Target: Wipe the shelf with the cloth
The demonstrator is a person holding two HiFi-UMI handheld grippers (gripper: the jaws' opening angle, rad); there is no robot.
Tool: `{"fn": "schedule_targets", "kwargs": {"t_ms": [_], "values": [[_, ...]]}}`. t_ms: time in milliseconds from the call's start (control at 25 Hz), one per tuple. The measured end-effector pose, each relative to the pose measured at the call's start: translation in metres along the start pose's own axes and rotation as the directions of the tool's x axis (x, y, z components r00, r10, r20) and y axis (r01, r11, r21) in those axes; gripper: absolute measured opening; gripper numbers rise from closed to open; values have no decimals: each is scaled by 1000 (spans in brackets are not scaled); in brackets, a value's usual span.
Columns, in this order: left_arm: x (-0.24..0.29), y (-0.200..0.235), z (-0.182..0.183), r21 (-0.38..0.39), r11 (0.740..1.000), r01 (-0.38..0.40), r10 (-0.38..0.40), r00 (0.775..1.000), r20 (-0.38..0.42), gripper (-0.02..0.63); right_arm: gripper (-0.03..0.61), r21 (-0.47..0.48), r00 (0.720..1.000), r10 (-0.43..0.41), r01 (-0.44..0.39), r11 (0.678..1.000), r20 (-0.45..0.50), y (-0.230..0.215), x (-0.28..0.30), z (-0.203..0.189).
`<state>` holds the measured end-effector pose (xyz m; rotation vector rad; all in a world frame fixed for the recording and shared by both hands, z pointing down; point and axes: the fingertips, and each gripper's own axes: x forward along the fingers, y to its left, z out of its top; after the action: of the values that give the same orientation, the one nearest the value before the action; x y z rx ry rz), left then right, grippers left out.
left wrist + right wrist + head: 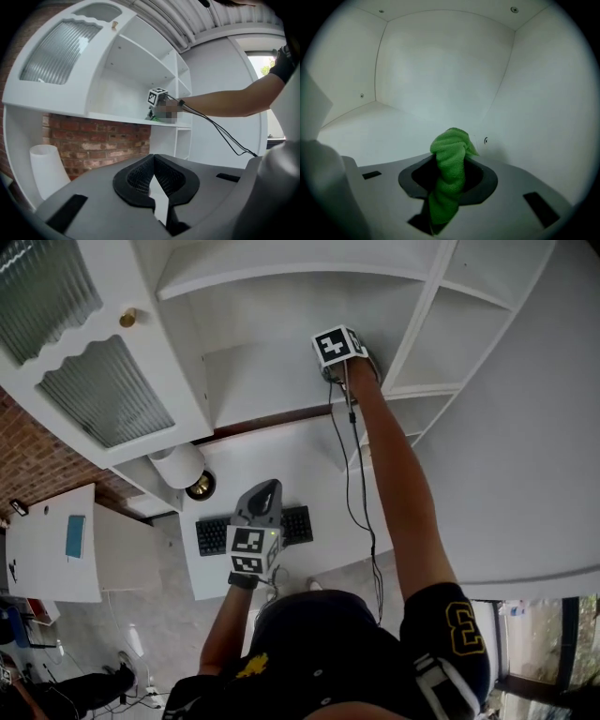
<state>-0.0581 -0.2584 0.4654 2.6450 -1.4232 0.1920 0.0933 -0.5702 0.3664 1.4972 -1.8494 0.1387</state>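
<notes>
Cloth (450, 145), nubby green, pinched by right gripper (449, 161) inside smooth white shelf (384, 133); left gripper (153, 161) pressed together

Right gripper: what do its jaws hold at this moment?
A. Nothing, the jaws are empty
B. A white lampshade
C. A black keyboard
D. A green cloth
D: in the right gripper view, the jaws of the right gripper are closed on a bunched green cloth, which sticks out above them in front of the white shelf.
</notes>
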Motion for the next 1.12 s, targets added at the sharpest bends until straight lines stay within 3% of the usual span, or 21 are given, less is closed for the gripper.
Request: {"fn": "schedule_targets", "kwargs": {"t_ms": [320,480,600,680,840,1000,1120], "values": [[-37,32,-12,-23,994,-104,105,994,9,17,98,73,1000,-31,31,997,-7,-11,-5,-9],[-43,31,-29,-42,994,-96,96,995,-2,17,98,20,996,-59,57,998,69,4,-19,-13],[-45,34,-40,-59,994,-97,96,995,-19,17,100,31,982,56,-62,998,181,49,-43,1],[-46,38,-40,-65,993,-103,101,995,-23,17,100,5,951,195,-202,979,239,97,-57,21],[-42,41,-38,-52,994,-92,91,996,-28,17,101,-59,852,439,-441,895,287,180,-82,52],[-43,41,-44,-61,994,-89,87,996,-37,17,103,-135,764,575,-562,816,292,239,-96,70],[-44,44,-47,-63,993,-95,93,995,-46,17,103,-173,742,606,-582,795,288,265,-96,82]]}}
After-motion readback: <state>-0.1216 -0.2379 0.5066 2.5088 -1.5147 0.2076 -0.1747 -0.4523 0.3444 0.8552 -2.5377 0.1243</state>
